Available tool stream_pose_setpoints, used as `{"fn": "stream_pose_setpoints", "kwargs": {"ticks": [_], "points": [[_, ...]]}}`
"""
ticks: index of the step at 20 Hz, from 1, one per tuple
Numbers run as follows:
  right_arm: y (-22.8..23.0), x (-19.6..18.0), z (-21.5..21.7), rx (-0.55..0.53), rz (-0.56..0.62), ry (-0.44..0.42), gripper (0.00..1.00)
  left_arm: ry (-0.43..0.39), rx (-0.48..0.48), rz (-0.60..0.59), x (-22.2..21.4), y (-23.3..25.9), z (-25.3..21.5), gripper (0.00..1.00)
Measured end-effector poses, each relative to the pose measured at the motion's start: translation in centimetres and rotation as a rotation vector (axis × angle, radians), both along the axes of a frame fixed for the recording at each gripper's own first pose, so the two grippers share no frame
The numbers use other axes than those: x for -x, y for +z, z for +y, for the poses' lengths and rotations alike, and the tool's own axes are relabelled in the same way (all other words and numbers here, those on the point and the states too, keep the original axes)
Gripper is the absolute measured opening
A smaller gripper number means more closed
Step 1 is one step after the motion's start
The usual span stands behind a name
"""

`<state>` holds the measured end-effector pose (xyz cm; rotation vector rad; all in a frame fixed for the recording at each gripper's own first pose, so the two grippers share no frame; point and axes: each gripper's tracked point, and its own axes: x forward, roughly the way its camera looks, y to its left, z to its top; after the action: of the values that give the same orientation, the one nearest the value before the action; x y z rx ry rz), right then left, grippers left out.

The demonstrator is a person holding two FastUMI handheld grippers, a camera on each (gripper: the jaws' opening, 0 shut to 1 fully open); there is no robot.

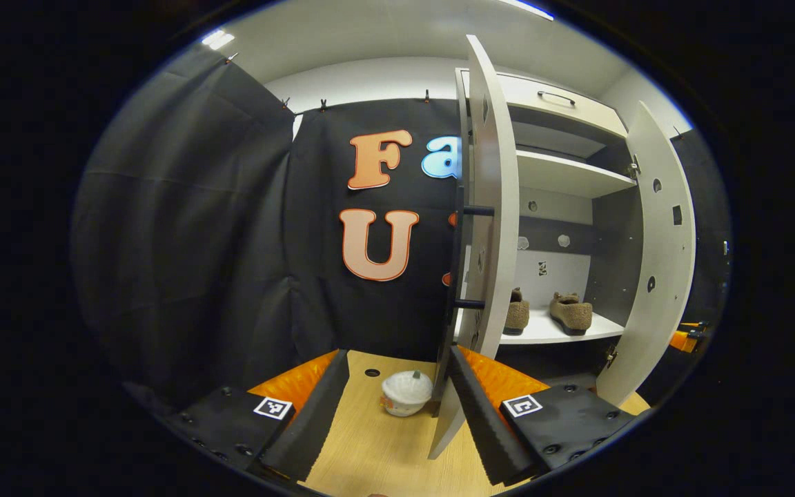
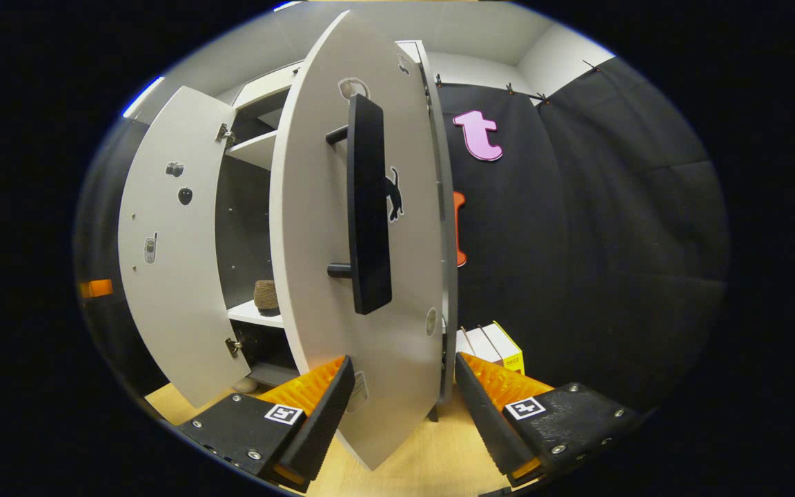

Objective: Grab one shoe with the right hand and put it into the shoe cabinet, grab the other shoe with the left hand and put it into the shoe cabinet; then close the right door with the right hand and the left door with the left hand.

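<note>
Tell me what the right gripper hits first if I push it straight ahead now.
Most likely the right door and its black handle: the open right gripper points at its outer face, close ahead, though depth is uncertain.

Both shoes sat inside the shoe cabinet, doors wide open.
Two brown fuzzy shoes rested upright on the white lower shelf, the left shoe partly hidden behind the left door, the right shoe near it but apart. The right door stood swung out, its long dark handle vertical. Both doors were pale grey.
</note>
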<state>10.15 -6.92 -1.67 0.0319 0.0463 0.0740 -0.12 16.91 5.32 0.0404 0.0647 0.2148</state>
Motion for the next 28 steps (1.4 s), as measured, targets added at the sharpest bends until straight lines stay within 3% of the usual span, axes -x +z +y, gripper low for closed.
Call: {"fn": "stream_pose_setpoints", "kwargs": {"ticks": [10, 12, 13, 24, 28], "points": [[-0.3, -2.6, 4.4, -0.023, 0.001, 0.048, 0.91, -0.021, 0.003, 0.032, -2.9, -3.0, 1.5, 0.95], [-0.4, -2.5, 4.4, -0.025, 0.004, 0.049, 0.96, -0.034, 0.016, 0.042, -4.1, -3.8, 1.6, 0.95], [-0.4, -2.4, 4.0, -0.021, 0.004, 0.045, 0.91, -0.041, 0.018, 0.049, -4.9, -4.1, 1.6, 0.95], [-0.4, -0.5, 2.3, -0.007, -0.002, 0.024, 0.91, -0.099, -0.031, 0.061, -6.3, -4.9, -0.7, 0.94], [-0.6, -0.1, 2.3, -0.005, 0.0, 0.03, 0.91, -0.163, -0.023, 0.068, -6.9, -5.3, -3.3, 0.95]]}}
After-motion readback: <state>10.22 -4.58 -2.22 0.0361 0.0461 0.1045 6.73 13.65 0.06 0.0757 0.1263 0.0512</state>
